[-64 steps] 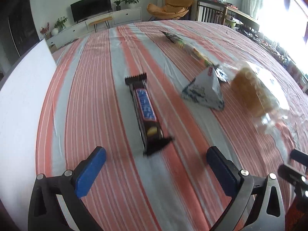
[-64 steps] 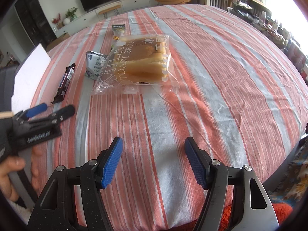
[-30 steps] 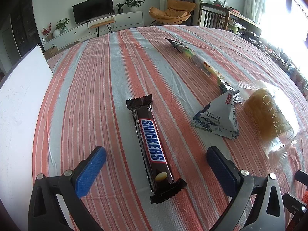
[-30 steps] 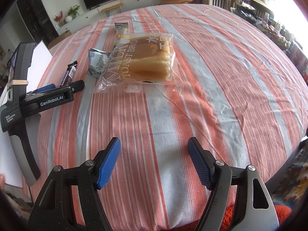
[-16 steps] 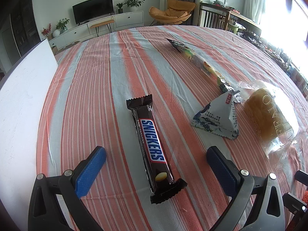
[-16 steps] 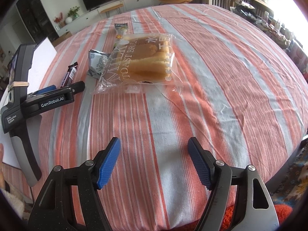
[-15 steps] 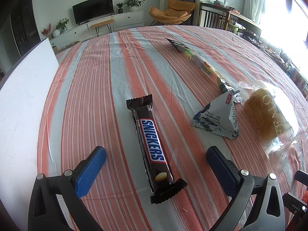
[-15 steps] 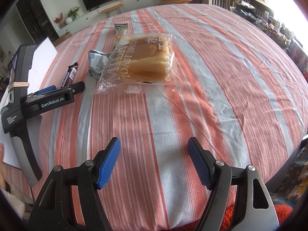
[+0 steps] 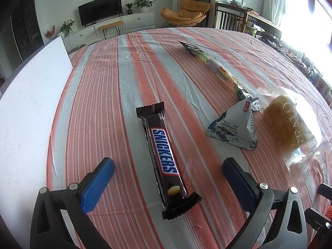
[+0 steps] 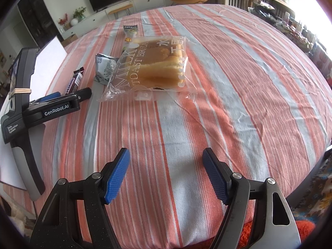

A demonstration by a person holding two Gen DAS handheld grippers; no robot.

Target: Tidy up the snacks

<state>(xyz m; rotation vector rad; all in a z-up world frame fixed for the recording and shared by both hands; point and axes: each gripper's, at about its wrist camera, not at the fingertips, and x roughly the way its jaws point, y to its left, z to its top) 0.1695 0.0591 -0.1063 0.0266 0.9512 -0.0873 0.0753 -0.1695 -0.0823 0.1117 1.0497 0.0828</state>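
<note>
Covering the whole frame, a red-and-grey striped tablecloth (image 9: 103,95) carries the Snickers bar (image 9: 164,155) at centre between the left gripper (image 9: 168,176)'s spread fingers, a living room behind; the right gripper (image 10: 166,174) gapes empty.

Black plastic left tool (image 9: 166,172) and right tool (image 10: 166,172), blue ribbed pads (image 9: 97,183), silver screws.

Home living room, television (image 9: 100,8) on low white cabinet (image 9: 132,21), orange lounge chair (image 9: 186,11), potted plants (image 9: 143,2)
</note>
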